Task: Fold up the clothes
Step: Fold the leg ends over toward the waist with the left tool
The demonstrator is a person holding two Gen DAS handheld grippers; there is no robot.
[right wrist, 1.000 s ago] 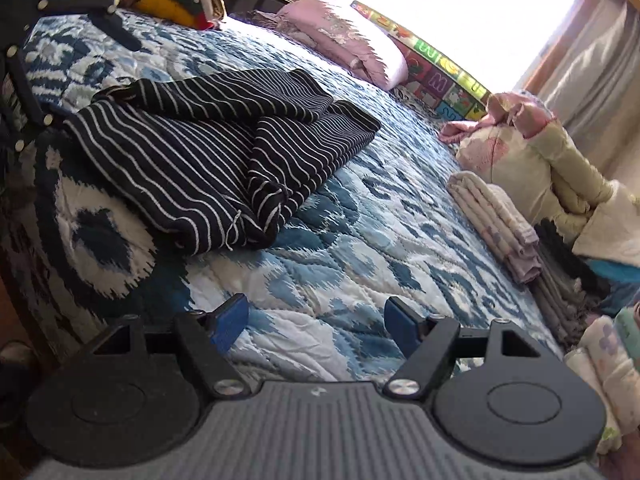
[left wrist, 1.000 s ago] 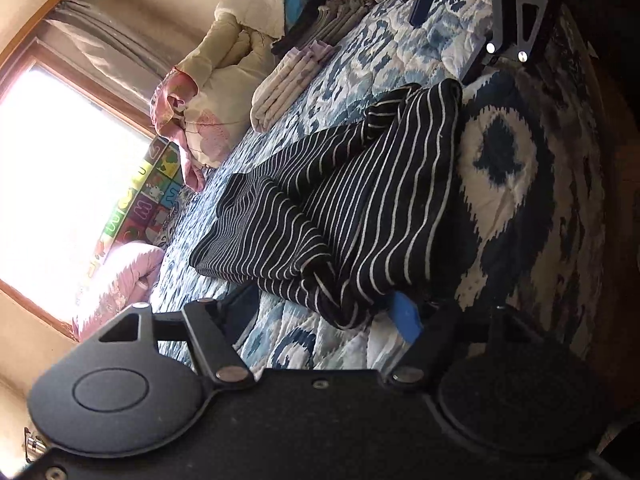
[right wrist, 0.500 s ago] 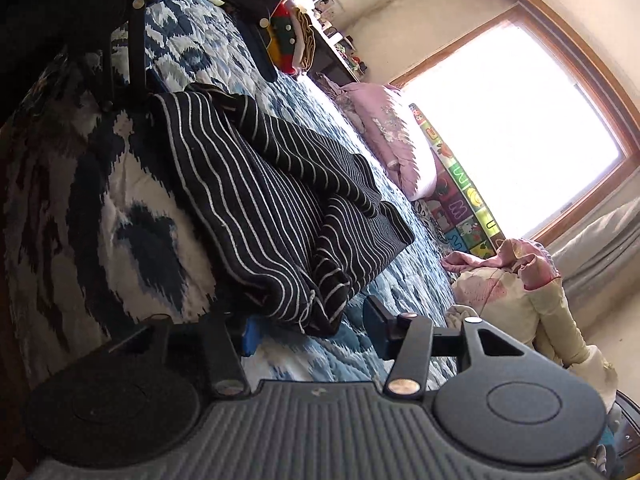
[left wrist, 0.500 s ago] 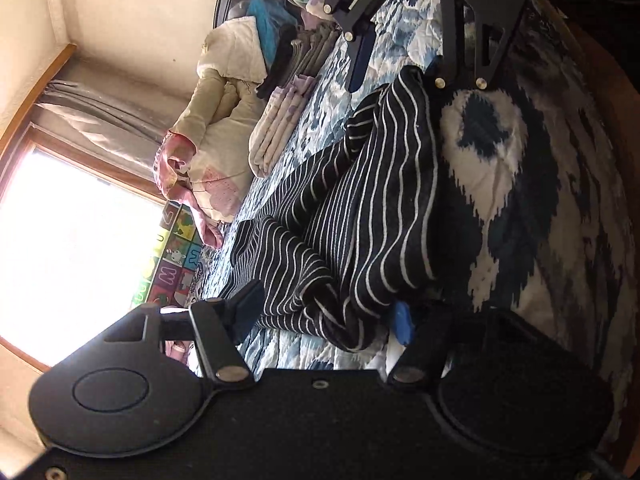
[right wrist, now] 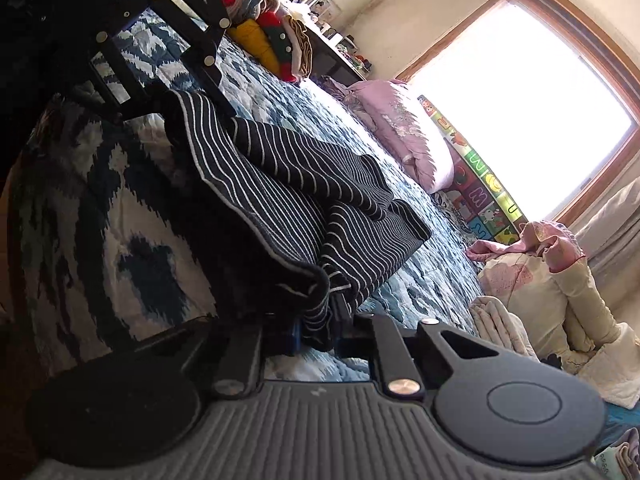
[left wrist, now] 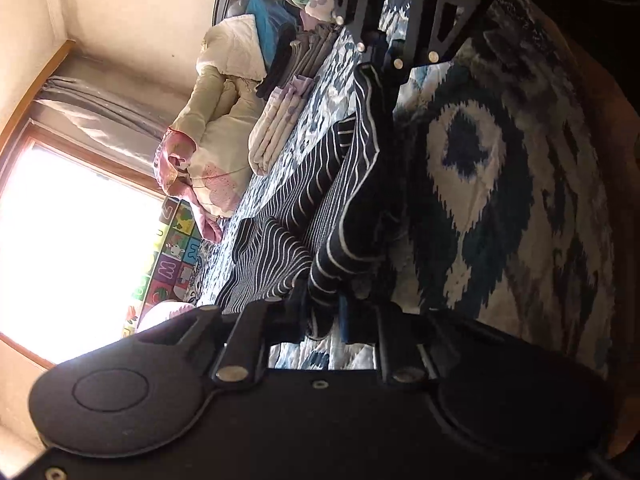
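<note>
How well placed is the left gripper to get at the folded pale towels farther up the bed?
Probably not: the left gripper is shut on the striped garment, which lies between it and the towels.

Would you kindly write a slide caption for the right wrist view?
Right gripper pinches the striped garment's near edge on the blue quilt, left gripper gripping opposite.

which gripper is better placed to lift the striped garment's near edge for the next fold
Neither alone. The left gripper and right gripper each pinch an end of the striped garment, so lift together.

Black white-striped garment point(right wrist: 304, 200) — (blue-white quilt point(right wrist: 420, 276))
</note>
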